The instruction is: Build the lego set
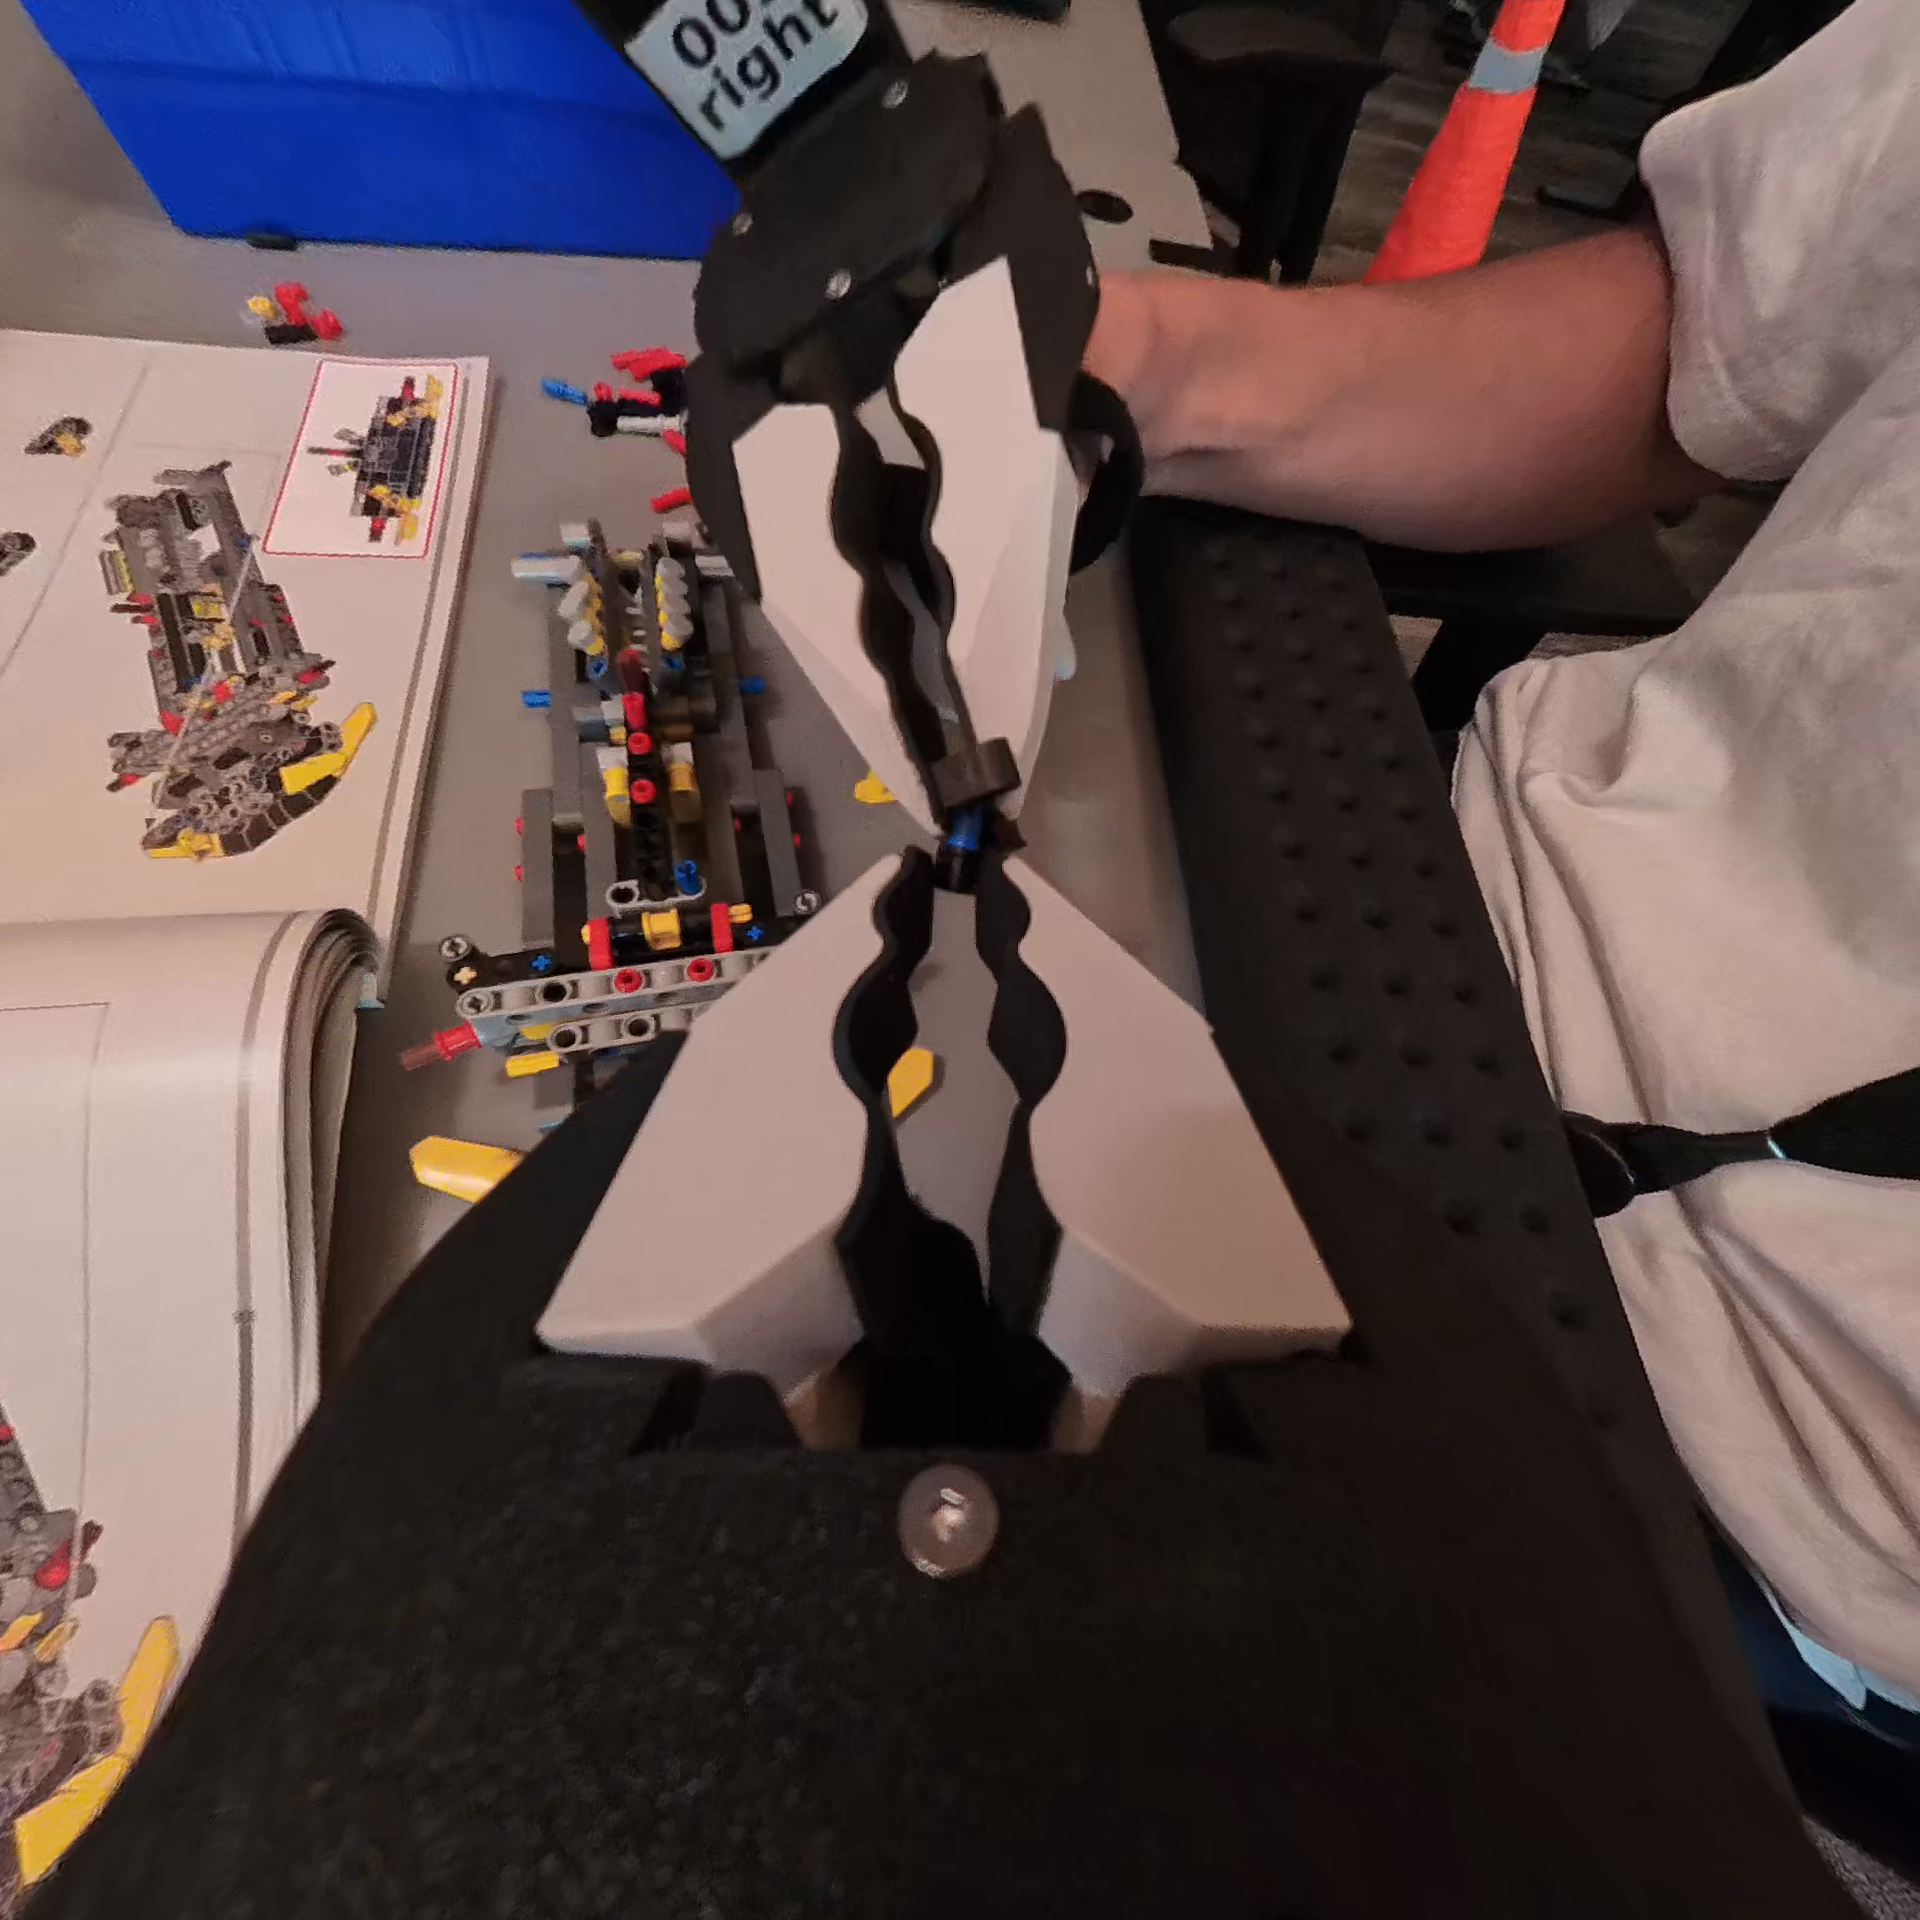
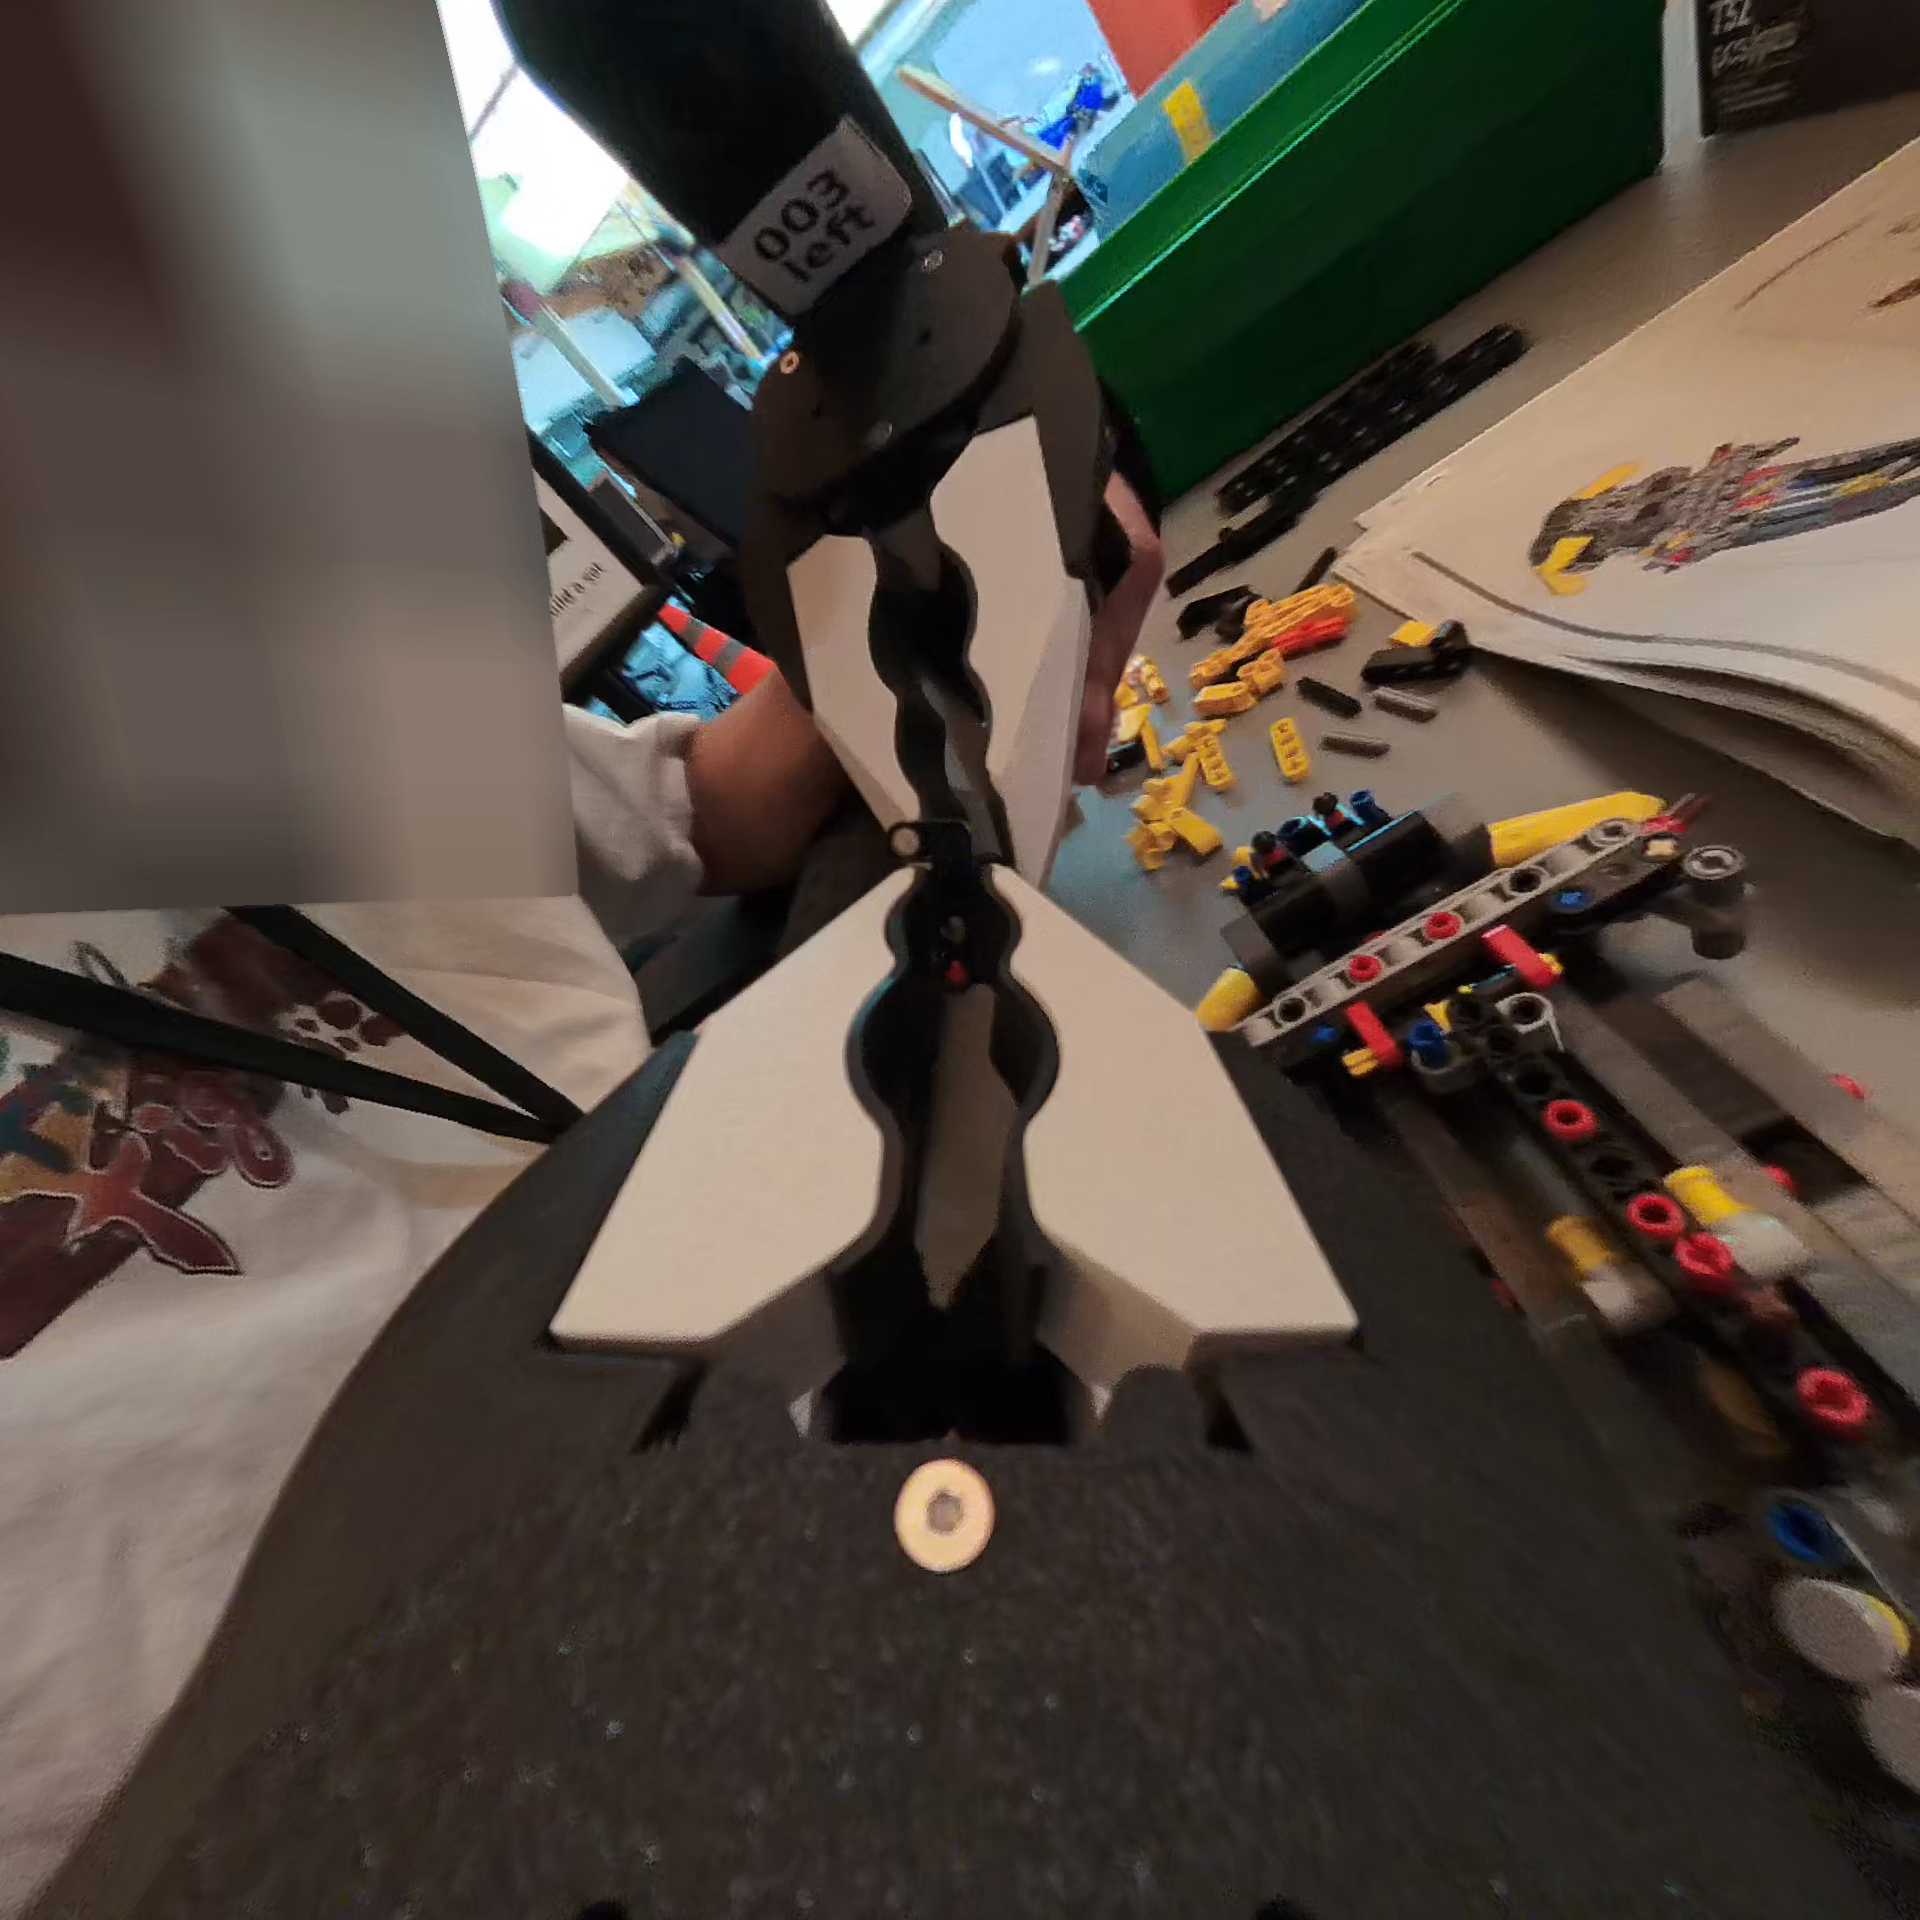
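My left gripper [image 1: 951, 871] is shut on a small blue pin [image 1: 962, 831] that sticks out of its tips. My right gripper [image 1: 971, 795] comes in from above, tip to tip with it, shut on a slim black lego beam [image 1: 975, 771]. The pin's end meets the beam's end. In the right wrist view the right gripper [image 2: 951, 883] holds the black beam [image 2: 951, 940], which carries a red pin, against the left gripper [image 2: 951, 831]. The partly built grey, black and yellow lego model [image 1: 644, 790] lies on the grey table to the left, also in the right wrist view [image 2: 1507, 987].
An open instruction booklet [image 1: 208, 623] lies left of the model, and is also seen in the right wrist view [image 2: 1714, 540]. Loose yellow and black pieces [image 2: 1226, 727] are scattered behind. A blue bin [image 1: 395, 125], a green bin [image 2: 1351, 239], an orange cone [image 1: 1465, 156]. A person's forearm [image 1: 1403, 416] is at the right.
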Available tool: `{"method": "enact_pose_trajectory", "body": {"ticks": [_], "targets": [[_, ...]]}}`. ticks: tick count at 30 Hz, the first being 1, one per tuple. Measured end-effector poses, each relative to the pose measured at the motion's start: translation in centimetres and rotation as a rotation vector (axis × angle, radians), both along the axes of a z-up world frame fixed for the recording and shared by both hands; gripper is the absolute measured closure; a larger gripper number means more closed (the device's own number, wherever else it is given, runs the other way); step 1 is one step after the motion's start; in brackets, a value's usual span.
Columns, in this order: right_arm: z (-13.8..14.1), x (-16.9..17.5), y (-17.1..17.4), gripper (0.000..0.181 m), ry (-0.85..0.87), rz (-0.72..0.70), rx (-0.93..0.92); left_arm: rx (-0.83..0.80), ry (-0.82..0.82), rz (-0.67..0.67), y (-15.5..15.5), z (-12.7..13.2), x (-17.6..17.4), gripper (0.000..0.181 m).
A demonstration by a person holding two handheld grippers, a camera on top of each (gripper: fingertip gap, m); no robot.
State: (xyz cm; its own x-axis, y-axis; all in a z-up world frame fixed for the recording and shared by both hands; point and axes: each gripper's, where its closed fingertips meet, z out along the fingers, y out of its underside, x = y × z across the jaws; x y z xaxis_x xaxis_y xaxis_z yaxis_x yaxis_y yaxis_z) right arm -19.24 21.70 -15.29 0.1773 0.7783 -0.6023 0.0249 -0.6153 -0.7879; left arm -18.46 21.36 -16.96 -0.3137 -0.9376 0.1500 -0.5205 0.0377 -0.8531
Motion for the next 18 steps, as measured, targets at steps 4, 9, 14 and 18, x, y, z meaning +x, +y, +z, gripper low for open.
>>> {"method": "enact_pose_trajectory", "body": {"ticks": [4, 9, 14, 18], "targets": [[-0.4, -0.3, 0.0, 0.175, -0.032, -0.007, 0.039, 0.024, 0.015, -0.012, -0.2, -0.4, -0.1, 0.175], [-0.7, -0.1, 0.7, 0.175, -0.123, -0.099, 0.163, -0.03, 0.05, 0.021, 0.1, -0.7, 0.0, 0.175], [-0.8, -0.1, 1.1, 0.174, -0.188, -0.142, 0.253, -0.099, 0.061, 0.02, 0.0, -0.7, -0.1, 0.175], [-1.4, -0.1, 0.8, 0.175, -0.207, -0.118, 0.227, -0.064, 0.081, 0.008, -0.2, -1.2, -0.1, 0.175]]}}
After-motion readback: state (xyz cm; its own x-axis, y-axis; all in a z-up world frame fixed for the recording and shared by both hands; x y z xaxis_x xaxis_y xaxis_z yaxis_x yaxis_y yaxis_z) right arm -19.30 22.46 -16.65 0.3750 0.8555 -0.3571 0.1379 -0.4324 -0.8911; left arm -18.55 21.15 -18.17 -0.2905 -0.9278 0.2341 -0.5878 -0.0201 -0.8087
